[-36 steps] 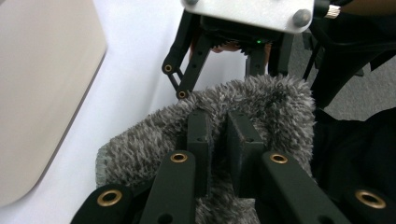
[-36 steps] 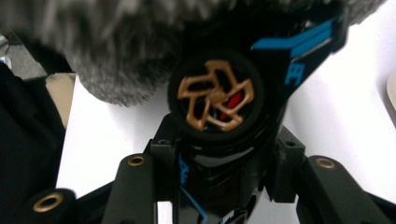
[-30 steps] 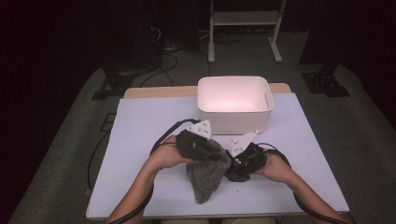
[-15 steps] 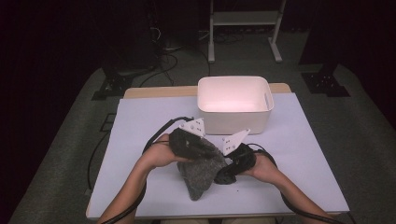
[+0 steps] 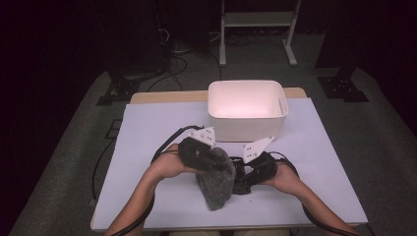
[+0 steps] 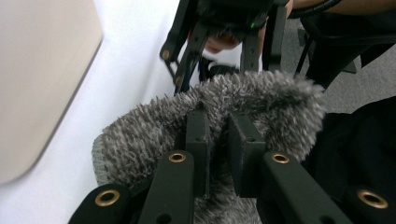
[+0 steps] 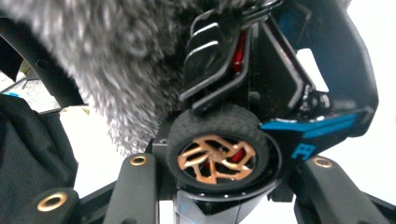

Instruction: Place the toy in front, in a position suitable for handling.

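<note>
Fingers (image 6: 245,149) pinching grey cloth (image 5: 216,184) over toy car (image 7: 261,116), white bin (image 5: 246,110) behind

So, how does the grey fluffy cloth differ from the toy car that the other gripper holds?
The grey fluffy cloth is soft and shaggy; the toy car is hard, black and blue, with a copper-coloured wheel. The left gripper pinches the cloth with its jaws nearly together; the right gripper clamps the car with its jaws wider apart. Both are held above the table.
</note>
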`<state>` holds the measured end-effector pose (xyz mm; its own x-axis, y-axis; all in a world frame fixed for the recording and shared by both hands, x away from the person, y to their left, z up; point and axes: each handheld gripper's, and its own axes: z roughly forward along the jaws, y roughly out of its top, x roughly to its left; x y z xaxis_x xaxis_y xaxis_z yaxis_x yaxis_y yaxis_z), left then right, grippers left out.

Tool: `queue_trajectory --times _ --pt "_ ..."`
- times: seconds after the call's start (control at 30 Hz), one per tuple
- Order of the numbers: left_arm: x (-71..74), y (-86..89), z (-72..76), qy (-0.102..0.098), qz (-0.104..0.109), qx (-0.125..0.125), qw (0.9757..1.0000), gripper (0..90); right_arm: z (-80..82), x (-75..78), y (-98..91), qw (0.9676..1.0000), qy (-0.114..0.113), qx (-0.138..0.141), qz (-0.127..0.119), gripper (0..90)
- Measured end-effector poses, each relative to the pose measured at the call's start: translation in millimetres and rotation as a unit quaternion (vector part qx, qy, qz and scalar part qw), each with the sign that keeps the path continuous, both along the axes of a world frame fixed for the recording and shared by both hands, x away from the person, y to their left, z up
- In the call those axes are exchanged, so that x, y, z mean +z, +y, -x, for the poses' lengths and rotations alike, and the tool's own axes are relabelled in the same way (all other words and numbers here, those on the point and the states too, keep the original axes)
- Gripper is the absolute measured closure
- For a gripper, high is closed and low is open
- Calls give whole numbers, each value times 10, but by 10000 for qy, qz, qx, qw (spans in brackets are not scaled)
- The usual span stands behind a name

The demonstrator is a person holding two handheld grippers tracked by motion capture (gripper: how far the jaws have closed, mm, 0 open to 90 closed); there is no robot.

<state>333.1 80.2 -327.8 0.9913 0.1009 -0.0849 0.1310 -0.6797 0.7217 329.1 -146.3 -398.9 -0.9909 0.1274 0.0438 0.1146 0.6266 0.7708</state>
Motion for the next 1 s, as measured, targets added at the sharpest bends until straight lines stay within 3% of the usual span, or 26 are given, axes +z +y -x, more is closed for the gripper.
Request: queue_trajectory --times 0.13,0.23,0.27,0.33,0.43,0.57,0.67,0.8,1.0 --pt "-70 72 17 27 -164 39 9999 796 17 5 -15 10000 -44 -4 8 554" --pt "-181 117 -4 89 -410 192 9989 794 46 12 -65 9999 -100 -15 -11 554" --pt "-207 130 -10 149 -376 209 9990 797 54 15 -71 10000 -90 -23 -3 554" --pt "-203 153 -19 297 -57 200 9993 804 65 17 -82 9999 -145 -29 6 554" --pt "-90 121 -17 253 147 89 9995 807 57 13 -84 9999 -102 -48 -16 554" --pt "66 7 -26 75 83 -45 9999 811 60 7 -55 9999 -110 -29 -35 555" --pt "138 -92 -26 75 170 -127 9997 812 66 2 -25 9998 -181 7 -42 555" --pt "123 -190 -13 69 -119 -200 9997 817 101 21 -5 9996 -262 12 53 553" --pt "102 -176 -5 2 -159 -163 9997 816 79 -5 -45 9998 -190 -49 -69 554"
